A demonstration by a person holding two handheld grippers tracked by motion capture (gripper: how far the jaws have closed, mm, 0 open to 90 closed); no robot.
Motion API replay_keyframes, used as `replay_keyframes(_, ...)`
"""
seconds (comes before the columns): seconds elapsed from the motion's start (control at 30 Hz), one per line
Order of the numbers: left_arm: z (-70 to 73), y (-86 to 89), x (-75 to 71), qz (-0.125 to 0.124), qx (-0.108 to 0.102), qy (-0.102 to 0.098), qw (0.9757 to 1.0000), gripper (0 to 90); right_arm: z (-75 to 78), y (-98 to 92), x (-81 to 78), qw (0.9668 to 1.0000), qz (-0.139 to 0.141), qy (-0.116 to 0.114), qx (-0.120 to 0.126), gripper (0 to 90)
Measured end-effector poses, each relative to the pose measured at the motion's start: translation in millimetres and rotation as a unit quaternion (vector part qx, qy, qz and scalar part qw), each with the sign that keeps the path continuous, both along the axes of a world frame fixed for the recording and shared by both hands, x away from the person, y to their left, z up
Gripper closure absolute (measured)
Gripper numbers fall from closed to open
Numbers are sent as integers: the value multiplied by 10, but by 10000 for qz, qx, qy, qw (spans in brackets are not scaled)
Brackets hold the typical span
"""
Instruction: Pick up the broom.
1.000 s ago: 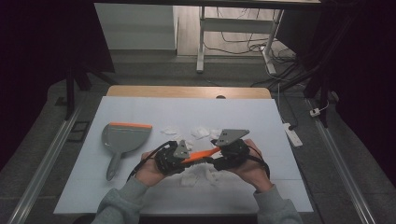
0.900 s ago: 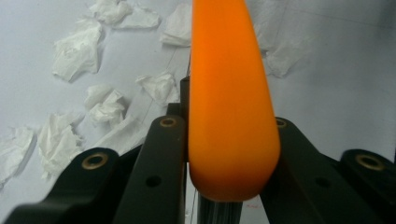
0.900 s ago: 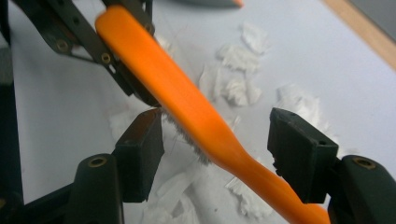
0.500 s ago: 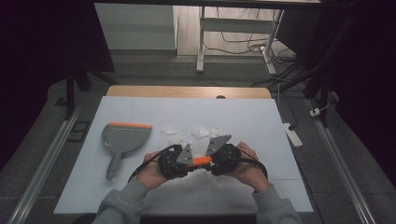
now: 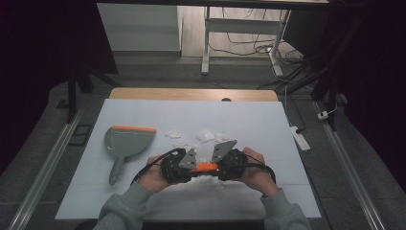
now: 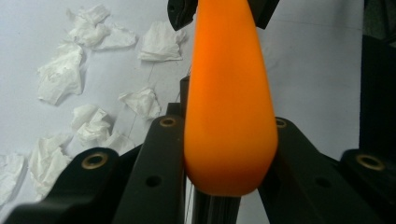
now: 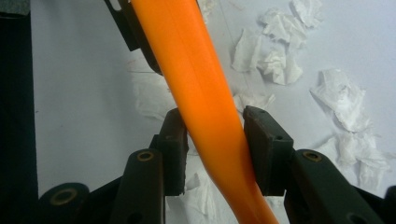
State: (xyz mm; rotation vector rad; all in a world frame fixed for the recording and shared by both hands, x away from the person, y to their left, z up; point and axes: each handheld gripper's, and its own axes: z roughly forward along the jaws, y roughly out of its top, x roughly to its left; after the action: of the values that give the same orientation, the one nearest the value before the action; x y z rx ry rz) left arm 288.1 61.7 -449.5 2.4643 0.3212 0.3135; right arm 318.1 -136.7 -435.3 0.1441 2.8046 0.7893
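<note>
An orange handle (image 5: pixel 207 166) is held level above the near middle of the white table (image 5: pixel 268 120), between both grippers. My left gripper (image 5: pixel 195 166) is shut on the handle's thick rounded end (image 6: pixel 229 107). My right gripper (image 5: pixel 218 166) is shut on its thinner stretch (image 7: pixel 205 93), with the pads (image 7: pixel 175 135) against both sides. In the left gripper view my left gripper (image 6: pixel 223 125) clamps it; in the right gripper view my right gripper (image 7: pixel 217 135) does. Several crumpled white paper scraps (image 5: pixel 206 136) lie just beyond and under the hands. What is at the handle's far end is hidden.
A grey dustpan (image 5: pixel 127 141) with an orange lip lies on the table's left side, handle toward the near edge. More paper scraps (image 6: pixel 60 77) (image 7: pixel 345 102) are scattered on the surface. A white strip-shaped object (image 5: pixel 299 139) rests at the table's right edge.
Both hands have shifted slightly right and toward the near edge with the orange handle. The handle was tilted and now lies level.
</note>
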Motion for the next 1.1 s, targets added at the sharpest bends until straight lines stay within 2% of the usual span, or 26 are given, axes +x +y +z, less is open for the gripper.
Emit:
replay_keyframes(0.3, 16, 28, 4, -130, -98, 103, 9998, 780, 2, -25, 9, 9998, 92, 146, 139, 617)
replay_keyframes(0.33, 18, 27, 0, -136, -91, 107, 9998, 781, -14, -36, 19, 9994, 85, 256, 202, 614)
replay_keyframes(0.43, 21, 31, 1, -148, -100, 117, 9998, 781, -25, -43, 32, 9991, 103, 327, 242, 612)
replay_keyframes(0.73, 19, 56, 29, -202, -180, 192, 9994, 768, -27, -52, 42, 9988, 136, 381, 280, 629)
replay_keyframes(0.77, 15, 62, 32, -177, -203, 133, 9995, 755, -28, -51, 42, 9989, 114, 359, 271, 636)
replay_keyframes(0.8, 16, 68, 33, -82, -228, 47, 9997, 734, -29, -52, 46, 9990, 74, 360, 258, 648)
replay_keyframes(0.87, 30, 94, 36, 85, -361, -99, 9993, 648, -17, -80, 73, 9981, -43, 466, 394, 660)
replay_keyframes(0.93, 53, 114, 17, 281, -482, -282, 9980, 513, 1, -95, 85, 9979, -138, 474, 407, 664)
replay_keyframes(1.0, 91, 158, -10, 518, -610, -475, 9957, 413, -12, -107, 100, 9982, -258, 440, 316, 664)
replay_keyframes(1.1, 160, 284, -40, 867, -936, -576, 9902, 374, -36, -127, 125, 9976, -420, 454, 314, 665)
